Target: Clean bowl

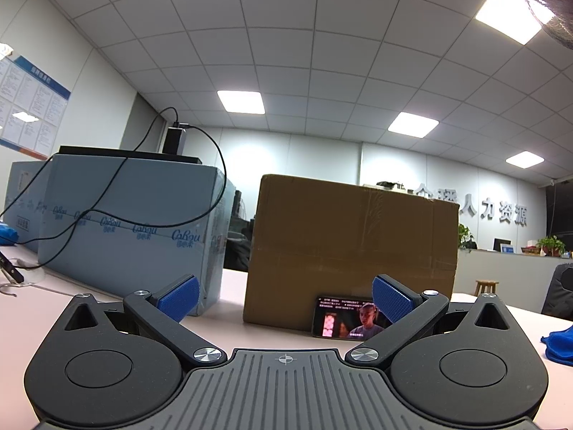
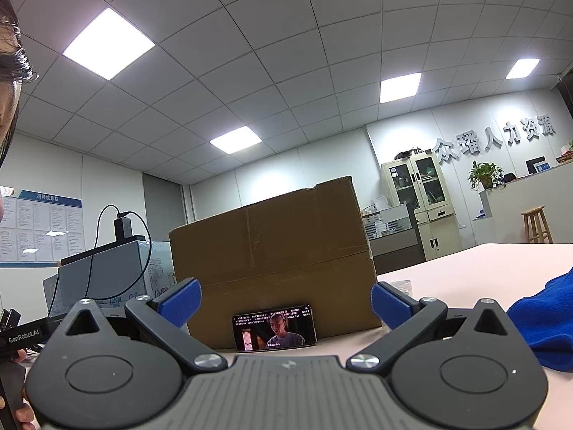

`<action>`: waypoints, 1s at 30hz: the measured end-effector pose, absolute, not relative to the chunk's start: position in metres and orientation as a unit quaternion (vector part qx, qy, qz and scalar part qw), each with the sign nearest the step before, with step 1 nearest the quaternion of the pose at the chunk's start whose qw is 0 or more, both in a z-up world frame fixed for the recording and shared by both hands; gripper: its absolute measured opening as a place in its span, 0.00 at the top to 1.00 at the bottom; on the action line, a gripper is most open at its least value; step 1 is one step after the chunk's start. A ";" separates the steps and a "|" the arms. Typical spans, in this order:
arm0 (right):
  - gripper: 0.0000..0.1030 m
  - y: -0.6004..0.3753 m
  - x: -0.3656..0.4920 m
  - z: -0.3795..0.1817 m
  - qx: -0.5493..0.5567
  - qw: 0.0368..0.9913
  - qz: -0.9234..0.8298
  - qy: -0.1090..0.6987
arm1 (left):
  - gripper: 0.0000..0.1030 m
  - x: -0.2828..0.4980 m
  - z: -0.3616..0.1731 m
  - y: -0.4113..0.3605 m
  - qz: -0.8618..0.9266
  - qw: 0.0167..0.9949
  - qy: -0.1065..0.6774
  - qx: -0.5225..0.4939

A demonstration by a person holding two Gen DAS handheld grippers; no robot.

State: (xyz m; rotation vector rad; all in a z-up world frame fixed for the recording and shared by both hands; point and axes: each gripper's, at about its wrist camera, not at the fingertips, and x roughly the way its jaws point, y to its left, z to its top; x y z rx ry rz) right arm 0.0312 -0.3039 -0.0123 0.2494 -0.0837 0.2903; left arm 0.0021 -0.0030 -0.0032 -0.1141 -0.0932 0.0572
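Note:
No bowl shows in either view. A blue cloth [image 2: 544,322] lies on the pale pink table [image 2: 465,276] to the right of my right gripper [image 2: 284,302]; its edge also shows in the left wrist view [image 1: 558,345]. My left gripper [image 1: 284,299] is open and empty, low over the table, pointing at a brown cardboard box [image 1: 351,243]. My right gripper is open and empty, also low over the table and facing the same box [image 2: 272,254].
A phone [image 2: 275,328] playing a video leans against the box front, also in the left wrist view [image 1: 345,319]. A light blue carton [image 1: 125,222] with a charger and cables stands at the left. A clear plastic container [image 2: 401,286] sits right of the box.

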 end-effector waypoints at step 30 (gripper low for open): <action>0.00 -0.300 0.036 -0.018 0.124 0.980 0.147 -0.044 | 0.00 0.002 -0.003 -0.004 0.029 0.997 -0.046 -0.058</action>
